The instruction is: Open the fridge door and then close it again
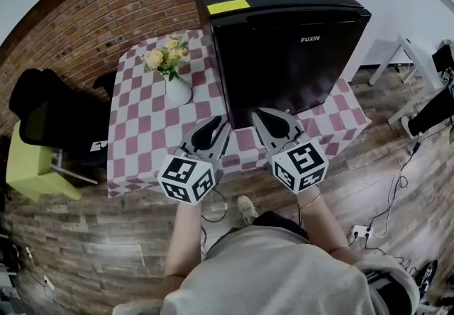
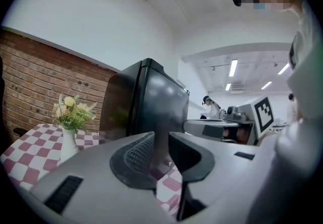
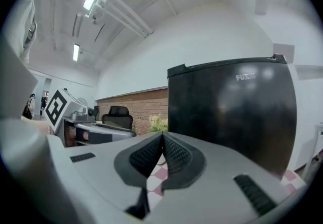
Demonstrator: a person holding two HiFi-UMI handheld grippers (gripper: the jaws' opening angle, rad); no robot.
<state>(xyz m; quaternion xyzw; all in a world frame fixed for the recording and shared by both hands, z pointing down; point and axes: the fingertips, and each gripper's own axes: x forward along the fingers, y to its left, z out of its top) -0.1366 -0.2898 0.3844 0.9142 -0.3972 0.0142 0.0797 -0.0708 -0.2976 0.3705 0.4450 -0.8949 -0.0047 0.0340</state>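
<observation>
A black mini fridge (image 1: 291,58) stands on a table with a red-and-white checked cloth (image 1: 142,136), and its door is closed. Both grippers are held level in front of it, over the table's front edge. My left gripper (image 1: 211,128) is near the fridge's lower left corner. In the left gripper view its jaws (image 2: 160,142) stand a little apart with nothing between them, and the fridge (image 2: 151,102) shows beyond the gap. My right gripper (image 1: 268,120) is before the door's lower edge. Its pads (image 3: 162,140) meet, empty, and the fridge (image 3: 232,112) fills the right of that view.
A white vase of yellow flowers (image 1: 174,72) stands on the table left of the fridge. A black chair (image 1: 42,108) and a yellow-green seat (image 1: 35,164) are at the left. Cables and a power strip (image 1: 358,230) lie on the wooden floor at the right.
</observation>
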